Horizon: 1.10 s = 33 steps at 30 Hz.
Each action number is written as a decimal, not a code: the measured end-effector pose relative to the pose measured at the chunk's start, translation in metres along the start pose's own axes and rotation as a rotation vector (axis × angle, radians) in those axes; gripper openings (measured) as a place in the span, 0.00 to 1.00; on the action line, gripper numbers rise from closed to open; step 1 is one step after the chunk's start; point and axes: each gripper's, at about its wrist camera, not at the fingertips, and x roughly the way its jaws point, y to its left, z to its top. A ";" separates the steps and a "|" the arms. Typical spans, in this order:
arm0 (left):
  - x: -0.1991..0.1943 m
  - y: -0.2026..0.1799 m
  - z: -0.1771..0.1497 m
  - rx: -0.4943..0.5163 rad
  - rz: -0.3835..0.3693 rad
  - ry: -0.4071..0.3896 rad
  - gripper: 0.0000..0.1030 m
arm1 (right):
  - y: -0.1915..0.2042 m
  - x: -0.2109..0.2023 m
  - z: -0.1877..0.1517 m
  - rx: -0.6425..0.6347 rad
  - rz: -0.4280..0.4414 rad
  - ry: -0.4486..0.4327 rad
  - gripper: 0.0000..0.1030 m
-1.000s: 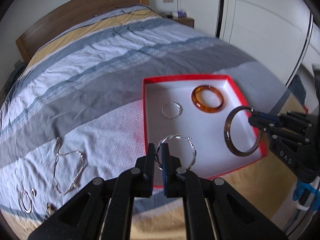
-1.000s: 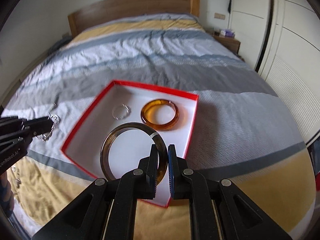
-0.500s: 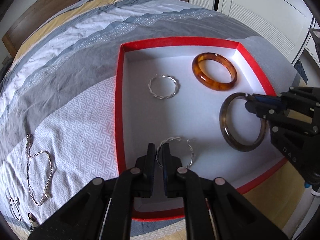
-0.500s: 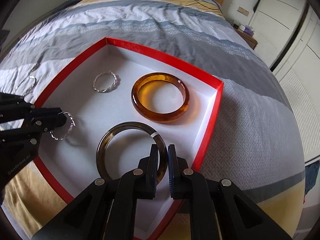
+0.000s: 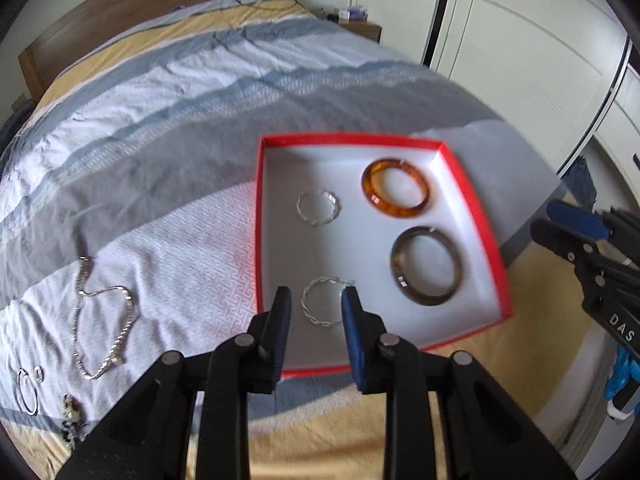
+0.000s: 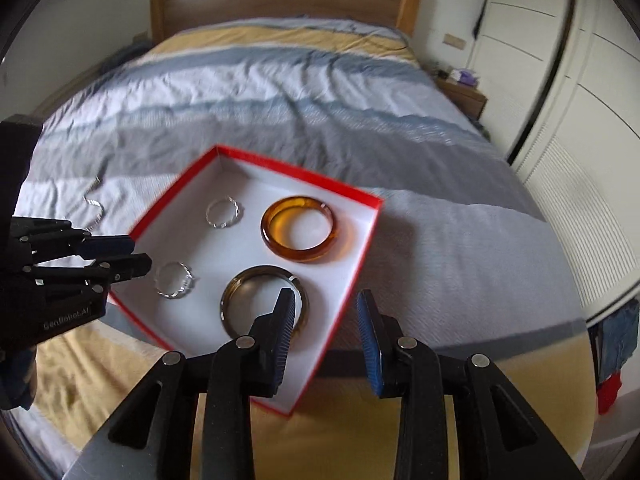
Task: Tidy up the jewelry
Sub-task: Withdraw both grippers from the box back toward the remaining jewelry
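Left wrist view: both tongs, left point(image 5: 314, 304) and right point(image 6: 326, 308), are opening, empty; twisted silver bangle point(image 5: 322, 304) and dark bangle point(image 5: 426, 266) now lie released inside red box point(image 5: 476, 216), chain point(image 5: 102, 320) outside it pending.

Amber bangle point(image 5: 396, 194) looks like glossy see-through resin, the dark bangle point(image 5: 426, 266) is shiny too. Twisted hoops point(image 5: 319, 208) are bright metal. Red box point(image 5: 468, 184) is matt card, bedspread point(image 5: 160, 160) soft creased cloth.
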 end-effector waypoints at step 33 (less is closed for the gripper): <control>-0.384 0.142 -0.249 -0.439 0.229 -0.487 0.42 | 0.082 -0.315 -0.099 0.223 0.260 -0.478 0.42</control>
